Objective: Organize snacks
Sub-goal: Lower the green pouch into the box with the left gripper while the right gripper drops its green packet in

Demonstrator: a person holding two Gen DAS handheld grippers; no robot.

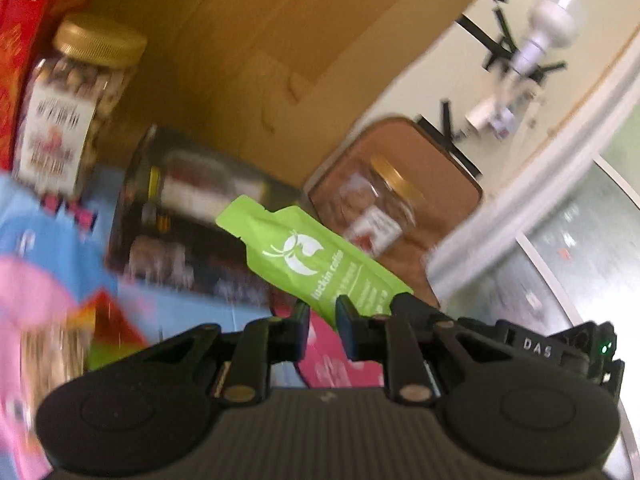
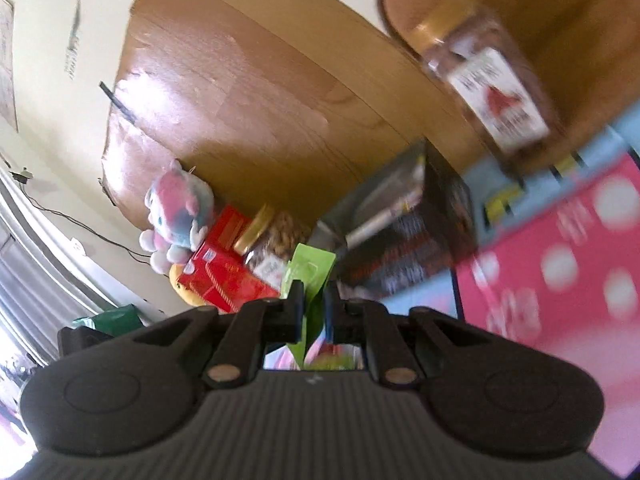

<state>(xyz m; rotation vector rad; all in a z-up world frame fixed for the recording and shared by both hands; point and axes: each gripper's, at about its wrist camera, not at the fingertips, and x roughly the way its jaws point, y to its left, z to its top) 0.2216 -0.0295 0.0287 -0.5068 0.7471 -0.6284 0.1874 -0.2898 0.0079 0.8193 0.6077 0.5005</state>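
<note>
Left wrist view
- Landmark: the big cardboard box (image 1: 248, 40) standing behind everything.
- Green sachets: one, a luckin coffee sachet (image 1: 316, 264), in front of the box, lifted above the blue-and-pink cloth (image 1: 52, 236).
- Left gripper (image 1: 323, 320): the sachet's lower edge lies at its fingertips; how the jaws stand reads as pressed together, though the exact pinch is hard to make out.
- Right gripper (image 1: 404, 304): its black tip nips the sachet's right end.
- Jars: two gold-lidded clear jars, both filled with nuts; one (image 1: 76, 108) upright at the box's left, one (image 1: 380, 208) at its right, inside a brown tray (image 1: 440, 168).
- Boxes: one red carton (image 1: 24, 40), one dark snack box (image 1: 192, 220) at the cardboard's foot.

Right wrist view
- Right gripper (image 2: 314, 300): jaws squeezed onto the green sachet (image 2: 310, 276).
- Jars: two, (image 2: 272, 240) and (image 2: 480, 80), blurred.
- Toys: one plush (image 2: 176, 216) against the cardboard.
- Cartons: one red (image 2: 224, 276), one dark (image 2: 408, 232).
</note>
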